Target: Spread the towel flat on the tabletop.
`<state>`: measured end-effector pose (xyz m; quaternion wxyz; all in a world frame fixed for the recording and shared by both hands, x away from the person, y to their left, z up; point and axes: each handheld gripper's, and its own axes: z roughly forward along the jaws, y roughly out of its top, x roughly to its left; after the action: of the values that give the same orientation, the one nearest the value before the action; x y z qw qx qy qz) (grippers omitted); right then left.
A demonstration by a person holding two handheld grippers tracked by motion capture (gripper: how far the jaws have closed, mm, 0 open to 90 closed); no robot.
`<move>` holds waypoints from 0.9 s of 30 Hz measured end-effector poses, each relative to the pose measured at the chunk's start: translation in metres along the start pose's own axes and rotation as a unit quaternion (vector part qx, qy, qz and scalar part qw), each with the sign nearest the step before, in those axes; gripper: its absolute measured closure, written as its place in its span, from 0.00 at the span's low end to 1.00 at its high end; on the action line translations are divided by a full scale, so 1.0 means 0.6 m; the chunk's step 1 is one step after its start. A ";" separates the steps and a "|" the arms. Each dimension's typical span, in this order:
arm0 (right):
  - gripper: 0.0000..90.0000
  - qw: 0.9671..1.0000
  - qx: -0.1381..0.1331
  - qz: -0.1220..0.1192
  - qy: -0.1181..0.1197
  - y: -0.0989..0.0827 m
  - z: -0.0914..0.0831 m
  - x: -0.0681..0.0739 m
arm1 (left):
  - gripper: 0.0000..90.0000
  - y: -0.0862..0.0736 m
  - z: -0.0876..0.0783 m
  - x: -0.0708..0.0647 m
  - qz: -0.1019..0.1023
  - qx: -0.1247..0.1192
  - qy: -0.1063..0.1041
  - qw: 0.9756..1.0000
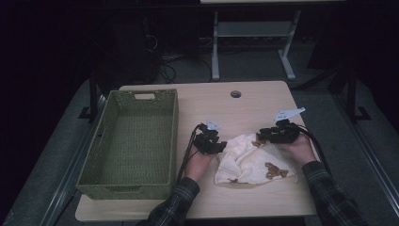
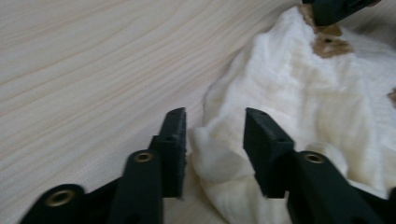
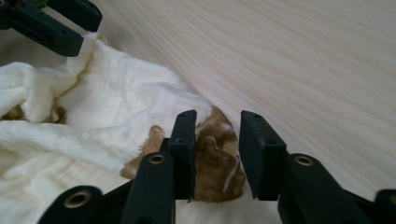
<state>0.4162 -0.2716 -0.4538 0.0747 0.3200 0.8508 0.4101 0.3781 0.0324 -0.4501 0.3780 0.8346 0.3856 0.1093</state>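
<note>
Cream cloth (image 1: 251, 162) crumpled at lower centre of frame, right of green basket (image 1: 131, 141). Left gripper (image 2: 212, 140) and right gripper (image 3: 217, 140) both parted, straddling cloth edges, unclamped. Edge folds best seated deep between pads before closing.

No words, labels, brand marks, numbers or signs can be read anywhere here; the brown patches on the cream cloth (image 1: 251, 162) are shapes, not letters.
</note>
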 end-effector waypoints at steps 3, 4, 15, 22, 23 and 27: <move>0.92 1.000 0.011 -0.007 -0.005 -0.002 0.009 0.001 | 0.86 0.001 0.007 0.004 0.002 0.008 0.001 1.000; 0.96 1.000 0.007 -0.009 -0.007 -0.003 0.008 0.002 | 0.91 0.003 0.008 0.004 0.000 0.008 0.001 1.000; 0.98 0.998 -0.048 -0.030 -0.030 0.002 -0.062 0.015 | 0.96 0.052 -0.021 0.005 0.026 -0.049 0.028 0.998; 0.98 0.996 -0.066 -0.055 -0.033 -0.001 -0.111 0.047 | 0.96 0.079 -0.068 -0.009 0.043 -0.107 0.024 0.993; 0.98 0.996 -0.065 -0.058 -0.031 -0.004 -0.114 0.055 | 0.96 0.079 -0.072 -0.013 0.044 -0.110 0.018 0.993; 0.98 0.997 -0.045 -0.066 -0.019 -0.032 -0.115 0.081 | 0.96 0.069 -0.079 -0.029 0.061 -0.103 -0.012 0.993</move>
<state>0.3423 -0.2958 -0.4166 0.1323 0.2674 0.8492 0.4358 0.3670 0.0284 -0.3857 0.4587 0.8145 0.3164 0.1615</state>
